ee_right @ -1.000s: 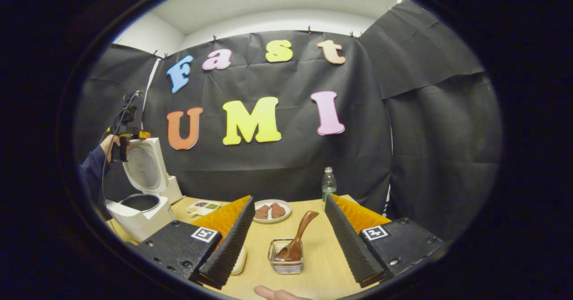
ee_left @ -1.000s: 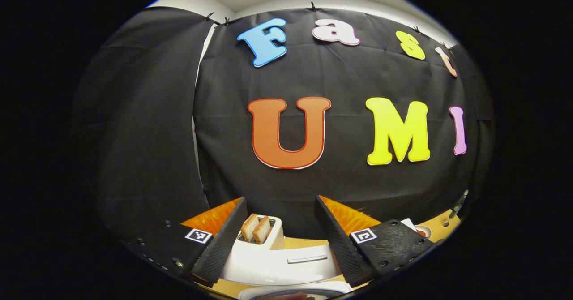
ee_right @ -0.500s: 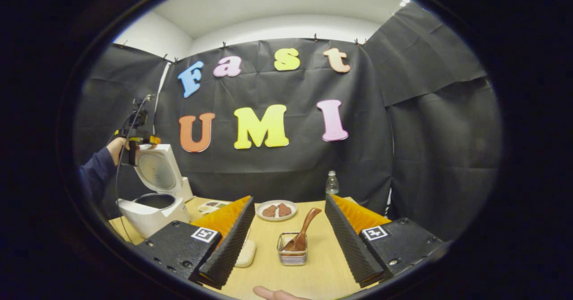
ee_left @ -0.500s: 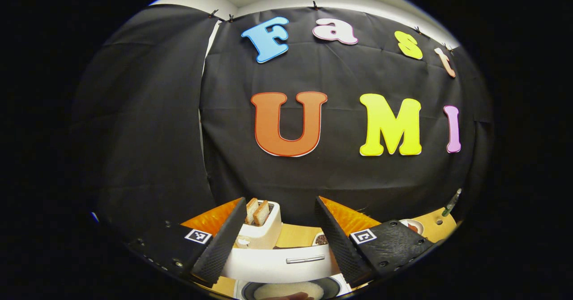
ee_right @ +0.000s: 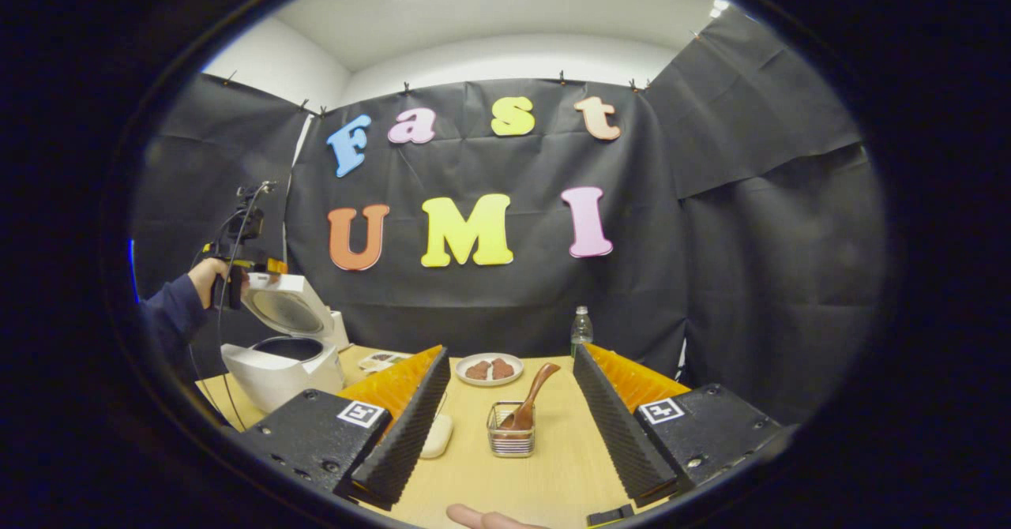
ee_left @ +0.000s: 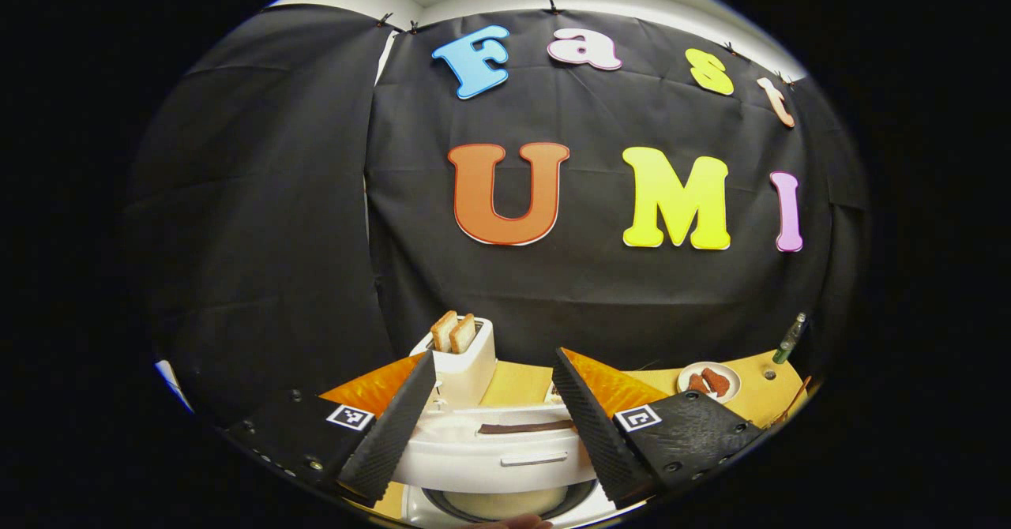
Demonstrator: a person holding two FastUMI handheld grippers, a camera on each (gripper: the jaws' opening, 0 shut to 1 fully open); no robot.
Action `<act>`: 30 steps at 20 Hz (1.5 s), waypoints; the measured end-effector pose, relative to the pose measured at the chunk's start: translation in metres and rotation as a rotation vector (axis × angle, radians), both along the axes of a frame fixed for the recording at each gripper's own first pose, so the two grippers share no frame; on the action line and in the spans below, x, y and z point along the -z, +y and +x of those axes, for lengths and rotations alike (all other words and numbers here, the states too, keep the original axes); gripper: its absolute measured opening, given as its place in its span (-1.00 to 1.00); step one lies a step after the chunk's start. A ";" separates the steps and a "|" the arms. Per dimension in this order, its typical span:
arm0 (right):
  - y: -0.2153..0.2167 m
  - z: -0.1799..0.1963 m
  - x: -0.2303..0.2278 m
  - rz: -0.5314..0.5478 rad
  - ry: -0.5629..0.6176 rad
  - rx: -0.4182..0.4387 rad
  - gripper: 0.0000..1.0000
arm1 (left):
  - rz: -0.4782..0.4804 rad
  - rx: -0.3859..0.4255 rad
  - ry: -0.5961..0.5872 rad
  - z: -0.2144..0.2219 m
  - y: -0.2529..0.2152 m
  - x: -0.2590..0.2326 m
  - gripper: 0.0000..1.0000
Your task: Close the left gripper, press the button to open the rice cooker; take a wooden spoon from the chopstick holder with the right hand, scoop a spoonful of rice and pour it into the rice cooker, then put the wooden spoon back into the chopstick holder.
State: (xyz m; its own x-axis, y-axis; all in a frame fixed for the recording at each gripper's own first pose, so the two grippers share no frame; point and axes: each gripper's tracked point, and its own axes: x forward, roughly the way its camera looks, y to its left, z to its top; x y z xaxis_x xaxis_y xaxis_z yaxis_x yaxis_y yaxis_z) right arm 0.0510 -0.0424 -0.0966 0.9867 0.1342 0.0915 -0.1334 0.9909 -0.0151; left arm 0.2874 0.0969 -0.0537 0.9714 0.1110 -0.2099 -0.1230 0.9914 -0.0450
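Right gripper: jaws spread wide, holding nothing; held level above the table, aimed at the holder.
Left gripper: jaws wide apart, nothing gripped; raised over the cooker, lid edge between the fingers. Seen from the right gripper view at, gripped by a hand on a dark blue sleeve, just beside the lid's top edge.
Cooker: white, far left on the table, open; lid tilted up, pot visible.
Toaster: white, behind the cooker, two slices upright.
Plate: two brown pieces, beyond the holder.
Bottle: by the back cloth; label unreadable.
Holder: wire basket, centre, between the right fingers.
Spoon: in the holder, handle leaning up-right.
Markers: square black-and-white tags on both grippers; no readable text.
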 end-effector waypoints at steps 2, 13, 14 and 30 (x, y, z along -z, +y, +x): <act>0.004 -0.005 0.000 0.000 -0.003 -0.017 1.00 | -0.003 -0.009 0.023 -0.009 0.000 0.017 0.93; 0.014 -0.033 0.019 -0.012 0.042 -0.005 0.93 | -0.020 0.070 0.104 -0.059 -0.027 0.073 0.94; 0.013 -0.035 0.018 -0.014 0.045 0.005 1.00 | -0.017 0.074 0.101 -0.063 -0.027 0.075 0.94; 0.031 -0.055 -0.051 0.003 -0.003 -0.006 1.00 | -0.012 0.079 0.264 -0.092 -0.036 0.131 0.96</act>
State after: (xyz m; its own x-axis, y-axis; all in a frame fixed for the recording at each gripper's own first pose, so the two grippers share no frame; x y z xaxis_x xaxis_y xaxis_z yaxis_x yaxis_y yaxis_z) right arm -0.0040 -0.0115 -0.0459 0.9857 0.1395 0.0947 -0.1390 0.9902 -0.0123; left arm 0.1955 0.0611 -0.1851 0.8884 0.0334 -0.4579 -0.0548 0.9979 -0.0335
